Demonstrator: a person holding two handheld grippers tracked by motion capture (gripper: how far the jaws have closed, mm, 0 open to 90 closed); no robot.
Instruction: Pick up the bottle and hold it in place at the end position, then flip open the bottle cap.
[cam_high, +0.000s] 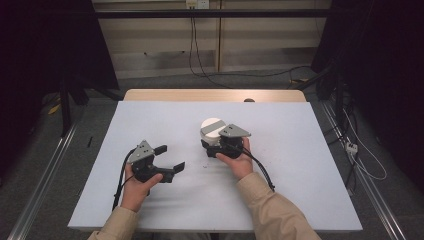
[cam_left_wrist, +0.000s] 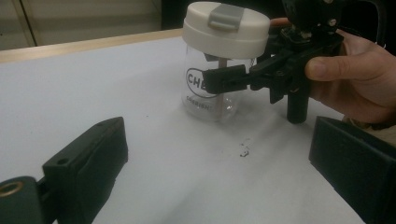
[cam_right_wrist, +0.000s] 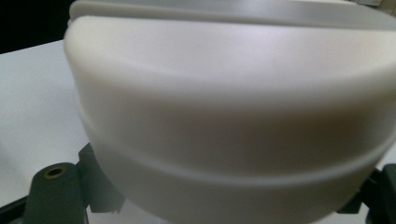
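A: The jar (cam_left_wrist: 219, 70) stood upright near the middle of the white table (cam_high: 300, 165), its clear wall clamped between the jaws of the right gripper (cam_left_wrist: 224, 79), just under the cream lid (cam_left_wrist: 225, 29).

B: And the left gripper (cam_high: 167, 157)?

A: Jaws spread wide, nothing in them, near the jar. It would likely do best to take the lid squarely while the right held firm.

B: Contents?

A: Apparently none.

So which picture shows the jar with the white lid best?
The left gripper view: the whole jar shows there, glass, lettering and white lid, with the right tongs clamped on it. The high view shows it small from above; the right gripper view shows a blurry close-up of its lid.
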